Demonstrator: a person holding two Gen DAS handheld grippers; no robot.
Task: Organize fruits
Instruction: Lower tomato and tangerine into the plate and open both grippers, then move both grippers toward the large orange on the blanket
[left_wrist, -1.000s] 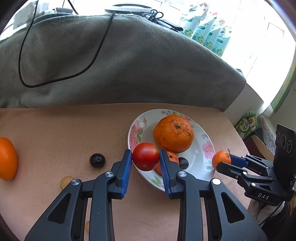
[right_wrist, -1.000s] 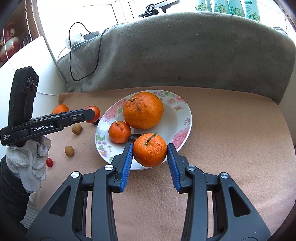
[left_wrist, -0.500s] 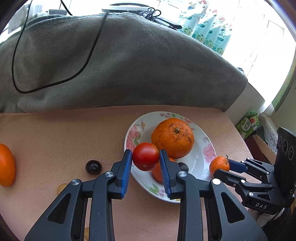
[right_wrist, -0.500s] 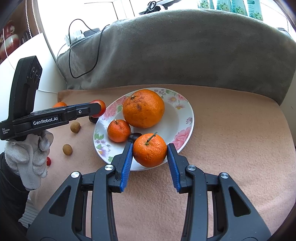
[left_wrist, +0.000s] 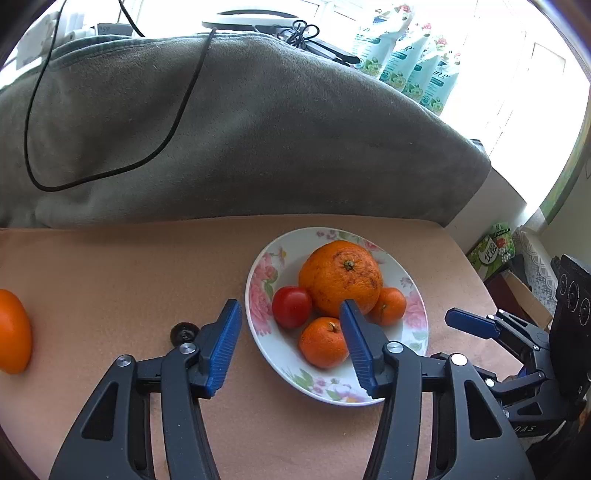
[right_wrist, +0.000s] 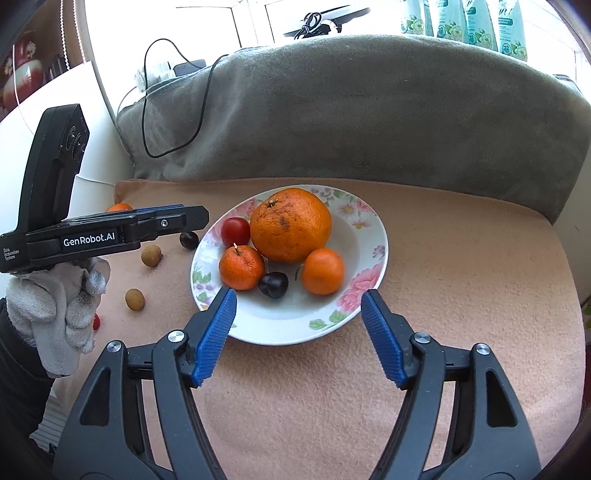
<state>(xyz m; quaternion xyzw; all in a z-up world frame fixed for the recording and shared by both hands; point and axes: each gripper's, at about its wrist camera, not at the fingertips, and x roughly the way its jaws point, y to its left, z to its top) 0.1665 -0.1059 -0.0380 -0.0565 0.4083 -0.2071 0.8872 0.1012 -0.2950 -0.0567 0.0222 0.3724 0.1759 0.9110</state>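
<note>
Release is the step in hand: both of your grippers are letting go over the floral plate (right_wrist: 369, 254). Your left gripper (left_wrist: 291, 347) has its fingers (left_wrist: 223, 345) spreading, and nothing is pinched between them; the red tomato (left_wrist: 291, 306) sits on the plate just ahead of the gap, clear of both pads, touching the big orange (left_wrist: 340, 282). Your right gripper (right_wrist: 299, 334) is likewise opening, its fingers (right_wrist: 216, 334) well apart and empty, with the stemless mandarin (right_wrist: 322, 271) lying on the plate ahead of the gap, beside the dark cherry (right_wrist: 273, 284) and the mandarin with a stem stub (right_wrist: 242, 267).

Judging by what lies off the plate, the sorting is not finished. Left of your left fingers a dark cherry (left_wrist: 183, 332) rests on the counter (left_wrist: 110, 273), partly hidden by the fingertip, and far to the left sits another orange fruit (left_wrist: 13, 332). From the right view, two small tan fruits, probably longans (right_wrist: 151, 256), lie beyond the plate's left edge, with a small red fruit (right_wrist: 96, 321) half hidden behind your gloved left hand (right_wrist: 55, 310).

Your next move calls for drawing both grippers back without nudging the plate rim, then swinging the left one toward the loose cherry, the closest stray. It is small and round, so expect it to roll; close gently around it.

Both grippers point forward and slope downward toward the plate.
</note>
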